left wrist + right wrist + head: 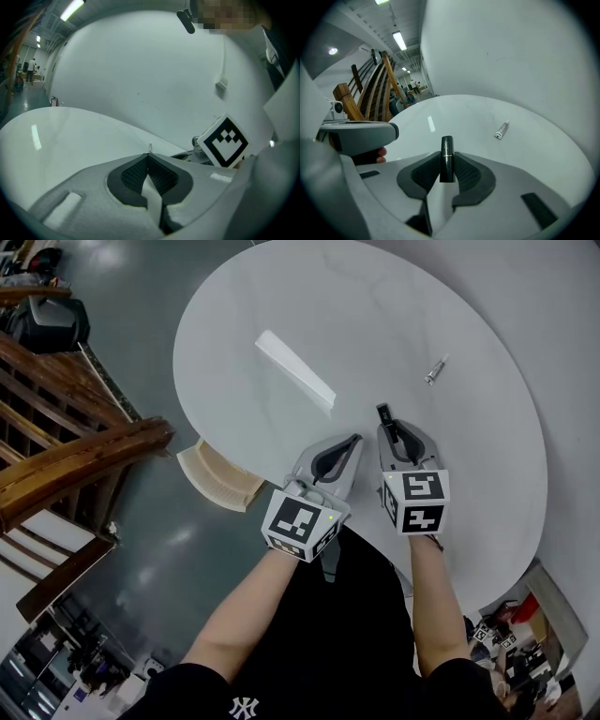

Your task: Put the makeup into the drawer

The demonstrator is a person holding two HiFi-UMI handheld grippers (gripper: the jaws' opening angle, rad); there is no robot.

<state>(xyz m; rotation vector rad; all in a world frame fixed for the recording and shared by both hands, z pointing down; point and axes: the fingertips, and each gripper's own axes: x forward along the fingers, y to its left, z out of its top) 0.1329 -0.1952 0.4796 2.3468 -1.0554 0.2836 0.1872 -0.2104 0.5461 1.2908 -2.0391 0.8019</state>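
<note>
Right gripper point(447, 158) angled down, jaws tight on black lipstick point(447, 149); left gripper point(149, 157) closed, empty.

- On the round white table point(487, 456), you have open surface between the long white flat box point(295, 369) and the small silver tube point(436, 369).
- Left of the table, the brown wooden railing point(84, 451) blocks you.

Round white table point(281, 296), glossy grey floor point(150, 549), wooden stair railing point(66, 460), plain white wall point(511, 47), ceiling strip lights point(399, 40).
</note>
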